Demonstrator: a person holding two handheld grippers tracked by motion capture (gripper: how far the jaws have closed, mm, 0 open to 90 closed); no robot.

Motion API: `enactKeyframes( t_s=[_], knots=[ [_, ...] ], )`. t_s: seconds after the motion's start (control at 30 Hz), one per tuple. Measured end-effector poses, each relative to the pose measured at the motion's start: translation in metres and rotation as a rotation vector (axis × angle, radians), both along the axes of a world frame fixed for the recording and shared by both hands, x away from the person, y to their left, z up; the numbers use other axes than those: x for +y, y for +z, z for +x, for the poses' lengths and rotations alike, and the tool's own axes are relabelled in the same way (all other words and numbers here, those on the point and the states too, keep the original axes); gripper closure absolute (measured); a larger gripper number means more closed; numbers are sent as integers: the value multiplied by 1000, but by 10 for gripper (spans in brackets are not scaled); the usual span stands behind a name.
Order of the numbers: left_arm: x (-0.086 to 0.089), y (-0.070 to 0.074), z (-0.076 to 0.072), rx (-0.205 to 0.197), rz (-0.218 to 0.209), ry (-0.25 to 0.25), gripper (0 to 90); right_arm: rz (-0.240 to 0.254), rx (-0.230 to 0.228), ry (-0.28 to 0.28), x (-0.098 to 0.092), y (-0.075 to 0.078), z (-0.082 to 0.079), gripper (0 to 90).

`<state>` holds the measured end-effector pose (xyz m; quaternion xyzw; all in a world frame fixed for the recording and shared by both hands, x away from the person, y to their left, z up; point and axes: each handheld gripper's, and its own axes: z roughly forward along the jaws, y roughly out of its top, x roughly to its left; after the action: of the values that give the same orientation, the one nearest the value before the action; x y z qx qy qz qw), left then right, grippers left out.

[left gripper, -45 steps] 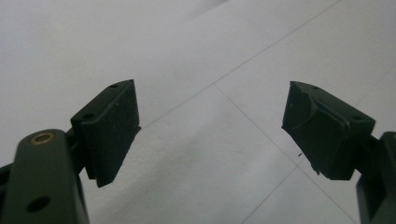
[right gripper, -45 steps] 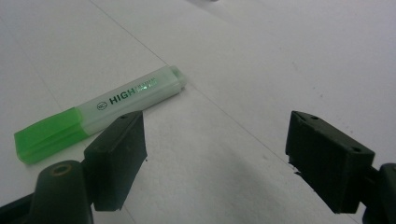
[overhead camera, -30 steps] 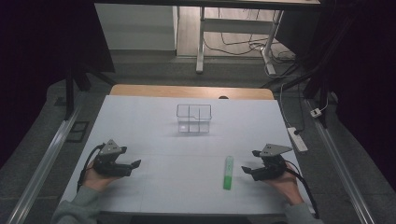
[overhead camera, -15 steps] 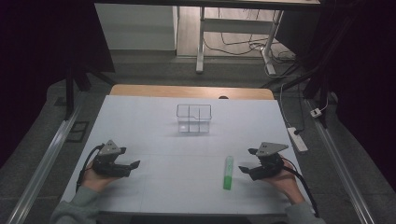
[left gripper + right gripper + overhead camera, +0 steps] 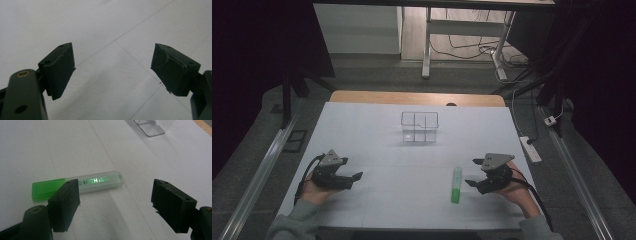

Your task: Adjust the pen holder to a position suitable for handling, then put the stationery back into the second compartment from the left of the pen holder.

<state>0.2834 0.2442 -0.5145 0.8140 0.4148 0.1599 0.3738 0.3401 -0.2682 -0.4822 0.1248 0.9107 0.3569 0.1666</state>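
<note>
Count on the table [image 5: 377, 130]: one green highlighter [image 5: 456, 184], one clear compartmented box [image 5: 419, 127], and two tongs, each held in one hand. The highlighter is lying flat on the white table surface at the near right, its long axis running near to far, green cap end nearest the person. In the right gripper view the highlighter [image 5: 77, 188] is sitting just beyond the jaws, with the lettering "HIGH" readable on its pale barrel. The right tongs [image 5: 476, 174] are standing open with nothing between the jaws, just to the right of the highlighter and not touching it; in the right gripper view the right tongs [image 5: 116, 202] are showing a wide gap. The left tongs [image 5: 357, 176] are resting at the near left, well apart from the highlighter, jaws also spread wide and empty, as the left gripper view of the left tongs [image 5: 112, 72] confirms over bare table. Against the frames a second and half a second ago, the right tongs have been shifting leftward toward the highlighter; the left tongs, the highlighter and the box are remaining where they were. The clear box is standing toward the far middle of the table, apart from everything else. Beyond the table, a white power strip [image 5: 531, 149] is lying on the floor at the right, and cables are trailing under a far desk [image 5: 447, 30]. Nothing is lying between the right tongs and the highlighter.
</note>
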Motion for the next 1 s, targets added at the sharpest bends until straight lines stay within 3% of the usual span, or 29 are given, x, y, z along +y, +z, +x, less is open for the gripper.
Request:
enactKeyframes(
  t_s=[0.23, 0.4, 0.57, 0.7, 0.77, 1.0],
  knots=[
    [0, 0, 0, -1, 0, -2, 190, -7, 6, 12, 3, 2, -1, 231],
    [1, 1, -1, -3, 0, -1, 190, 6, 38, -25, 7, 3, -2, 233],
    [1, 1, -1, -2, -7, 1, 189, -26, 48, -45, 17, 6, -7, 242],
    [1, 1, 0, 0, -19, -9, 189, -21, 65, -76, 24, 9, -12, 245],
    [0, 1, 2, 2, -30, -17, 189, -10, 100, -143, 29, 10, -16, 249],
    [-3, 0, 6, 3, -41, -46, 189, -37, 125, -273, 42, 16, -23, 255]
  ],
)
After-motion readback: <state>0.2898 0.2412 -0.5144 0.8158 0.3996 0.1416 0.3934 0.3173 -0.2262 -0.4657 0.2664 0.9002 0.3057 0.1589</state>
